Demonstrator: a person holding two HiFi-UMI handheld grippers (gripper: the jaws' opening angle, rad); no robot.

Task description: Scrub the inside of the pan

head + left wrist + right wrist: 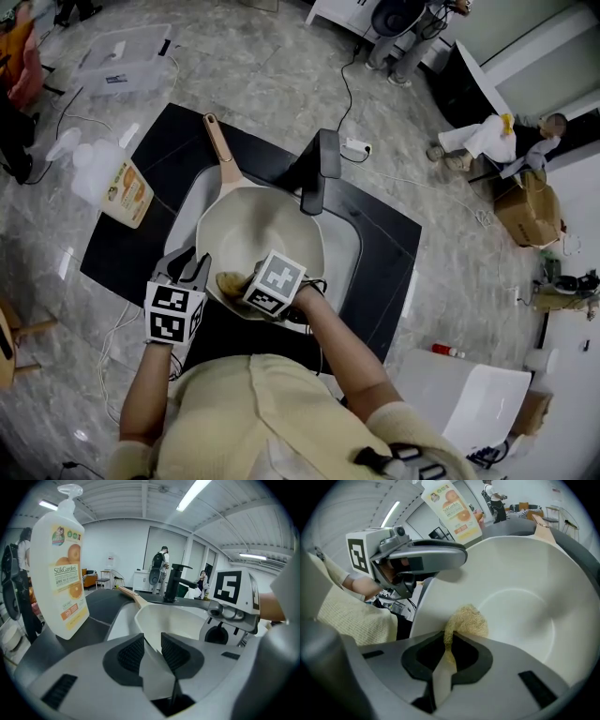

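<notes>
A cream pan (267,234) with a tan handle (218,145) sits in the sink (349,253). My left gripper (190,270) is at the pan's near-left rim. In the left gripper view the left gripper (152,651) is shut on that thin rim of the pan (180,620). My right gripper (242,286) is inside the pan at its near wall. It is shut on a yellow scrub sponge (228,283). In the right gripper view the sponge (466,620) bulges past the right gripper (449,645) and presses on the pan (525,597).
A black faucet (319,169) stands behind the pan on the black counter (141,244). A dish-soap bottle (112,183) lies left of the sink, close to my left gripper. A clear bin (122,58) and cables are on the floor beyond.
</notes>
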